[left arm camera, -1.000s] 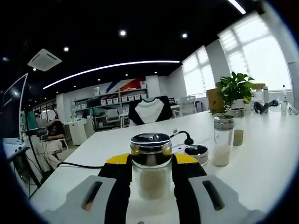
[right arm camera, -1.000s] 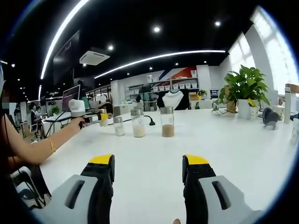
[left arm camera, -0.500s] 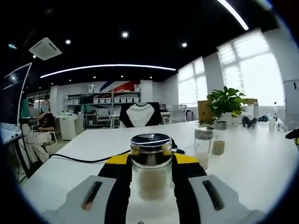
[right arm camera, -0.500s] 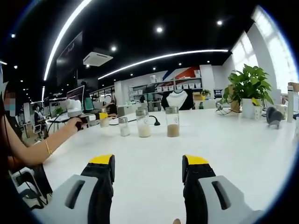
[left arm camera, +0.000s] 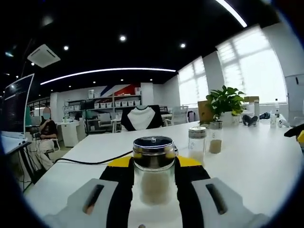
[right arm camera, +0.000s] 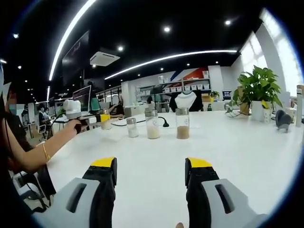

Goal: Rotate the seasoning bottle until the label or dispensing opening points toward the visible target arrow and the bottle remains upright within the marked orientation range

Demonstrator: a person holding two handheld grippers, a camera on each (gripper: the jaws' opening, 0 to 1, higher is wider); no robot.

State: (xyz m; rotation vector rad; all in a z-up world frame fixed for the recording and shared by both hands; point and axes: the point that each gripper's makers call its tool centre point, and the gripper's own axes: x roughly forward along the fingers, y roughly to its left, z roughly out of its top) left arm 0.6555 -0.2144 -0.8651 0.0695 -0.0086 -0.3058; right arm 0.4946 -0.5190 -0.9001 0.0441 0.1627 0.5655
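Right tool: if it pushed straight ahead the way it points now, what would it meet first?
Probably nothing close: the open right tool faces bare white table. Farther on, roughly in line, stand the jar of white powder and the jar of brown powder; depth is unclear.

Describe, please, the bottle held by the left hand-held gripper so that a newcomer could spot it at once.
Start at the long white table with the potted plant at its far end. Nearest the camera in the left gripper view, the left hand-held gripper clasps a seasoning bottle between its yellow-tipped jaws. Unlike the two taller, slimmer jars standing free beyond it, it is squat, with a wide dark shiny lid.
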